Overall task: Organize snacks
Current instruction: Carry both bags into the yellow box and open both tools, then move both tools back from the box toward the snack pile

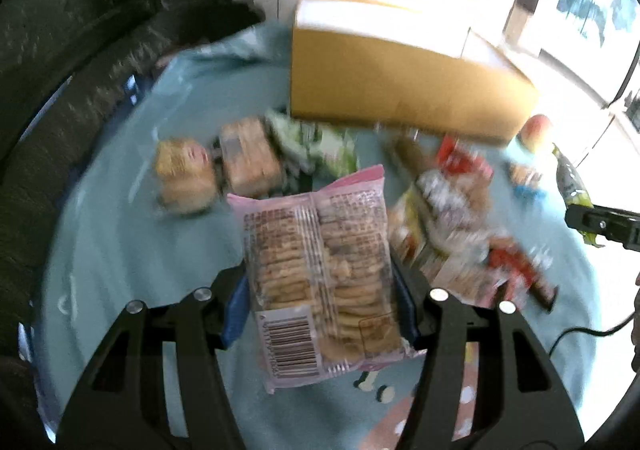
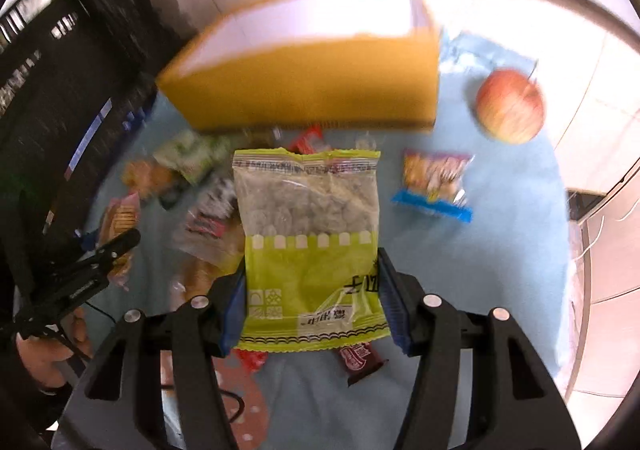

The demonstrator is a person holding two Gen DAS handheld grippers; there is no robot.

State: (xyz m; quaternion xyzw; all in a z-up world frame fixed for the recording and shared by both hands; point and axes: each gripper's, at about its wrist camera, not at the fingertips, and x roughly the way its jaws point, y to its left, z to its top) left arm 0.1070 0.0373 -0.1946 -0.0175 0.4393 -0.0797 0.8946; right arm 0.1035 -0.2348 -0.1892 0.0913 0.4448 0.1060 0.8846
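Jaws on my left gripper point(image 1: 320, 314) are closed against the sides of a pink cracker packet point(image 1: 320, 270), which stands up between the blue pads with its barcode end nearest the camera. My right gripper point(image 2: 312, 302) is likewise clamped on a yellow-green snack bag point(image 2: 310, 246), its clear window showing pale lumps inside. Both bags are lifted above a light blue cloth point(image 2: 500, 250). Below and beyond them I see loose snacks scattered on the cloth, blurred: wrapped cakes point(image 1: 248, 158), a green-and-white pouch point(image 1: 312, 142), a blue-edged packet point(image 2: 436, 182). Further out sits an open cardboard box point(image 2: 312, 90), with an apple point(image 2: 510, 106) just beside its right end. A dark sofa point(image 1: 80, 50) lies past the cloth's left edge.
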